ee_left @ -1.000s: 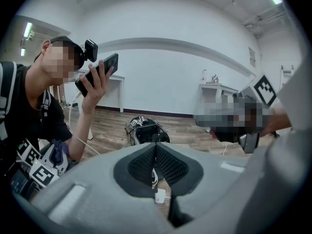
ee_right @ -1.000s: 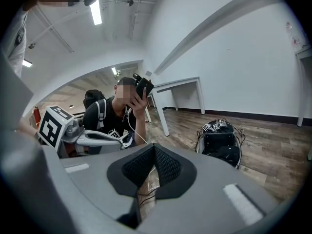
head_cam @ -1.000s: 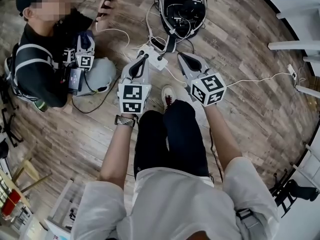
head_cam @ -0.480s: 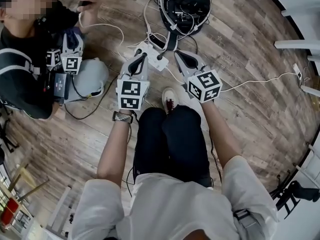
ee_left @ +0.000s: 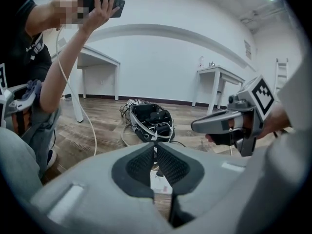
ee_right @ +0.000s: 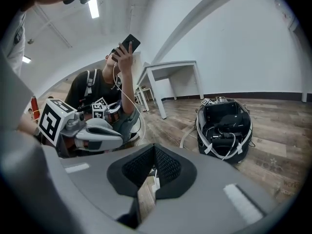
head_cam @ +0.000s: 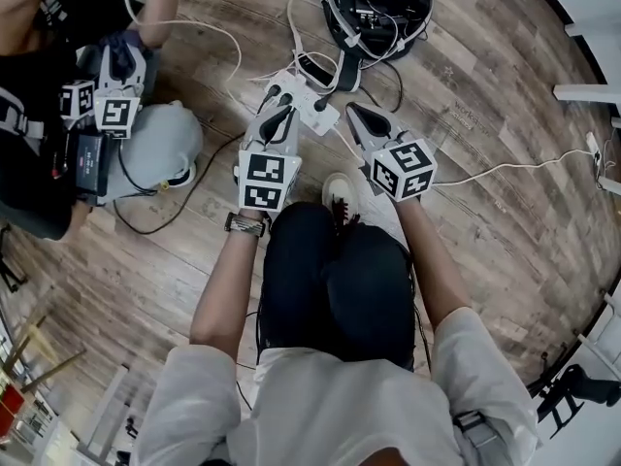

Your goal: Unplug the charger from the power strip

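A white power strip (head_cam: 305,99) lies on the wooden floor with black plugs (head_cam: 274,92) and white cables in it; I cannot tell which one is the charger. My left gripper (head_cam: 281,114) hangs just over the strip's near left end. Its jaws have just been opening a crack, but the tips still look together, with nothing between them. My right gripper (head_cam: 352,111) sits to the strip's right, jaws together and empty. The strip (ee_left: 160,182) peeks out below the left gripper (ee_left: 155,144) in its own view. The same strip (ee_right: 154,183) shows below the right gripper (ee_right: 155,148).
A black open bag (head_cam: 375,8) full of cables stands just beyond the strip. A person (head_cam: 58,115) sits at the left holding a phone on a white cable, with two more grippers. My shoe (head_cam: 342,196) is right behind the grippers. A white cable (head_cam: 505,167) runs right.
Both grippers have sunk toward the power strip, side by side. The seated person's hand with the phone has moved toward the top left edge.
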